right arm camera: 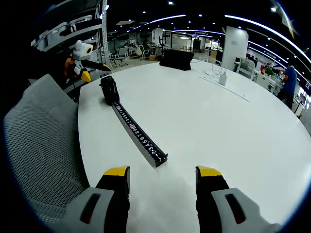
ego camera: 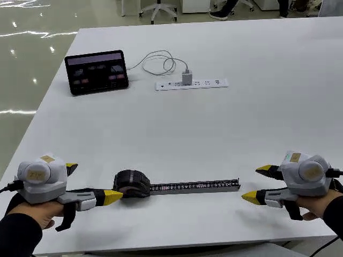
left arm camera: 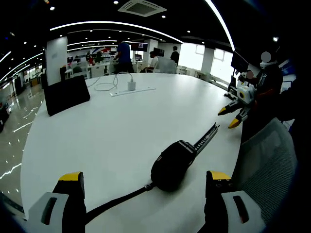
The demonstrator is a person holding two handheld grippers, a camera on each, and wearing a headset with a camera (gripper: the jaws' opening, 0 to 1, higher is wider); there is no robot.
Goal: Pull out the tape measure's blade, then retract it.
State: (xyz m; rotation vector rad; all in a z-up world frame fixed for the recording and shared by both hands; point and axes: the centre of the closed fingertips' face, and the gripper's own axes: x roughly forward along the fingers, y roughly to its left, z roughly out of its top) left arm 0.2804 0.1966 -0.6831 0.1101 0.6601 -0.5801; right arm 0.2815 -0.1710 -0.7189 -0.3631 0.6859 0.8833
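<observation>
A black tape measure (ego camera: pixel 131 183) lies on the white table (ego camera: pixel 214 123) near its front edge, with its dark blade (ego camera: pixel 195 186) drawn out to the right. My left gripper (ego camera: pixel 91 183) stands open just left of the case (left arm camera: pixel 172 164), not touching it. My right gripper (ego camera: pixel 256 183) stands open a little right of the blade's tip (right arm camera: pixel 159 158), with nothing between its jaws. The case (right arm camera: pixel 109 89) lies at the far end of the blade (right arm camera: pixel 136 133) in the right gripper view.
A dark tablet (ego camera: pixel 97 72) stands at the back left. A white power strip (ego camera: pixel 191 84) with a charger and a coiled cable (ego camera: pixel 158 63) lies behind the middle. A grey mesh chair (left arm camera: pixel 265 170) sits at the table's near edge. People stand in the background.
</observation>
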